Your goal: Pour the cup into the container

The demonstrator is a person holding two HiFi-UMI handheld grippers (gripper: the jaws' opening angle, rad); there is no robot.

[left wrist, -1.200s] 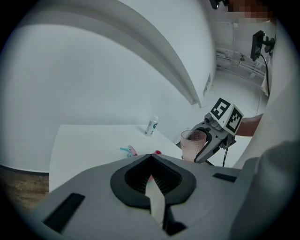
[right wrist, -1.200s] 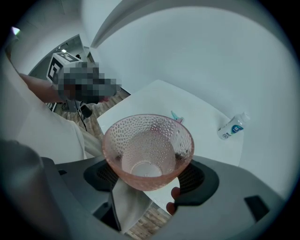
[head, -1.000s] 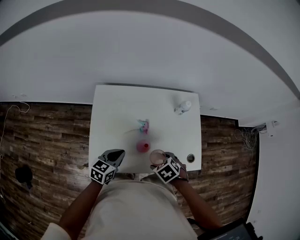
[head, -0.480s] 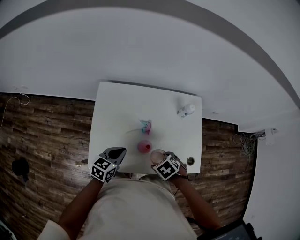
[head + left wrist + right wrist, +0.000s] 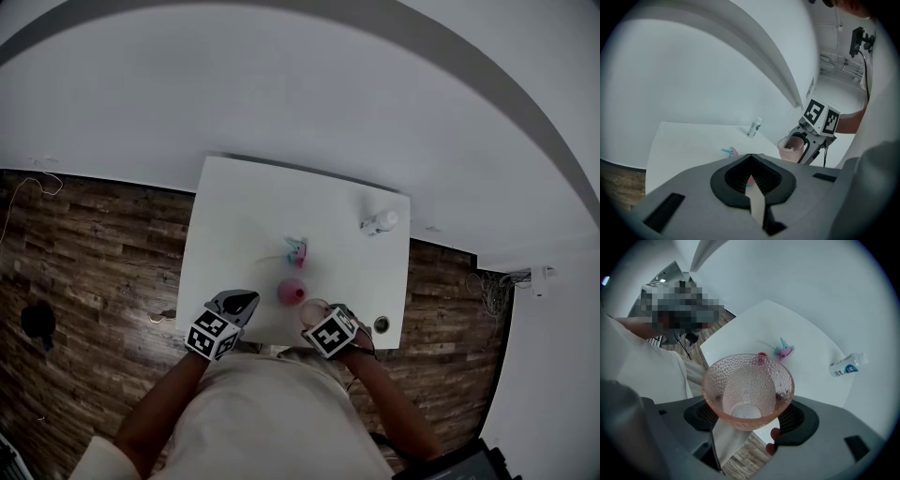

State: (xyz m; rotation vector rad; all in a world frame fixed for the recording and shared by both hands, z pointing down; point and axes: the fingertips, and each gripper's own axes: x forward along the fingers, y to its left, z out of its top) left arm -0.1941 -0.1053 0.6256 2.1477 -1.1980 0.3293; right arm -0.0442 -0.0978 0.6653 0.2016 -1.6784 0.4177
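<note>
well, nearest the person, the right tongs (image 5: 750, 417) are clamped on the cup (image 5: 747, 380), a pad pressed against each side of its lower wall, its mouth facing up; the cup hangs over the near edge of the bench (image 5: 234, 216), just beside the container (image 5: 290, 292) and not yet over it; the left tongs (image 5: 751, 180) are closed together with nothing between them, idle at the bench's near left edge, apart from everything on it; whether the cup has anything in it i cannot say for sure: looking down into it the bottom seems bare, yet from the side a pale patch shows low inside.

as for handling, the cup looks light and stiff, clear pink with a dimpled wall that ought to give the pads some bite; it tapers to a narrow foot, though, so i judge a low grip could let it slip, and the better hold is mid-wall under the flare, firm but not crushing, since it may be glass; the container is small and low, so the tilt should be slow, with the lip right over it.

further out lie a small teal and pink toy (image 5: 297, 249) mid-bench and a white bottle (image 5: 380, 222) on its side near the far right corner, both well apart from the cup; beyond is wood floor (image 5: 94, 244).
</note>
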